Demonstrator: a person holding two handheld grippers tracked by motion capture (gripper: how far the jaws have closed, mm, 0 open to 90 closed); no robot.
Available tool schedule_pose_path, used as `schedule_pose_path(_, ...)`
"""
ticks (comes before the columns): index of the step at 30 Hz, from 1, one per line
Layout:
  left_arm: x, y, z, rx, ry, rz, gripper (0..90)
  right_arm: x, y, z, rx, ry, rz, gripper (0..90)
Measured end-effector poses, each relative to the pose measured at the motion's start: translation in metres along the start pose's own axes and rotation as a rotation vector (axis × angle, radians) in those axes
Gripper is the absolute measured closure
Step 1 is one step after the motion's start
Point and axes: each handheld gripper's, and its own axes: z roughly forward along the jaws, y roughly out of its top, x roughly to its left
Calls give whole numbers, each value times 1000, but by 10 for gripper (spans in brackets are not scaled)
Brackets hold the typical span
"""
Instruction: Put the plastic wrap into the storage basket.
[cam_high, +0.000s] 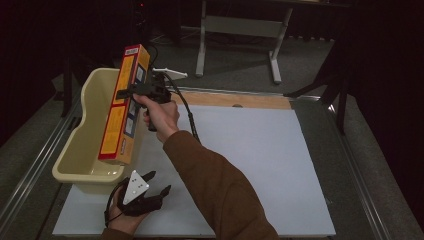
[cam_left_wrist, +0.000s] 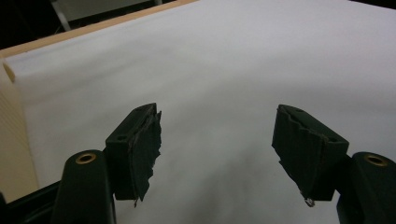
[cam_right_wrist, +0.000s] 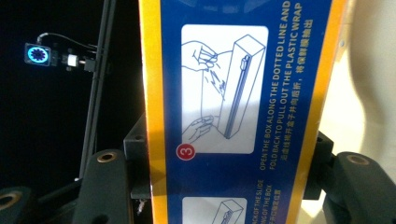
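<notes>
A long orange and blue plastic-wrap box (cam_high: 122, 107) hangs tilted over the cream plastic bin (cam_high: 87, 130) at the table's left. My right gripper (cam_high: 131, 91) is shut on the box near its middle. In the right gripper view the box (cam_right_wrist: 233, 107) stands between both jaws, its blue side with printed instructions facing the camera. My left gripper (cam_high: 157, 182) rests low near the table's front edge, just in front of the bin, open. In the left gripper view its jaws stand wide apart around the left gripper's (cam_left_wrist: 217, 149) bare gap over the white sheet (cam_left_wrist: 224, 70).
A white sheet (cam_high: 250, 160) covers most of the table, with a wooden strip (cam_high: 235, 100) along the far edge. Metal rails run down both table sides. A grey table frame (cam_high: 240, 30) stands on the floor behind.
</notes>
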Motion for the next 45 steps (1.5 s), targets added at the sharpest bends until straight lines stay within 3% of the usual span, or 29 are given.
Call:
schedule_pose_path(8,2,-1,0,2,-2,-11,319,-5,-4,27,15,-9,16,393)
schedule_pose_path(17,2,-1,-1,-3,-4,-13,318,-13,-10,43,25,-59,29,392)
schedule_pose_path(21,3,0,-1,-4,-2,-15,318,-17,-15,53,38,-127,23,390)
schedule_pose_path(32,5,0,-2,-15,-3,-28,318,-29,-16,61,63,-186,106,386)
schedule_pose_path(45,5,0,-3,-19,-2,-36,318,-28,-17,66,71,-261,114,364)
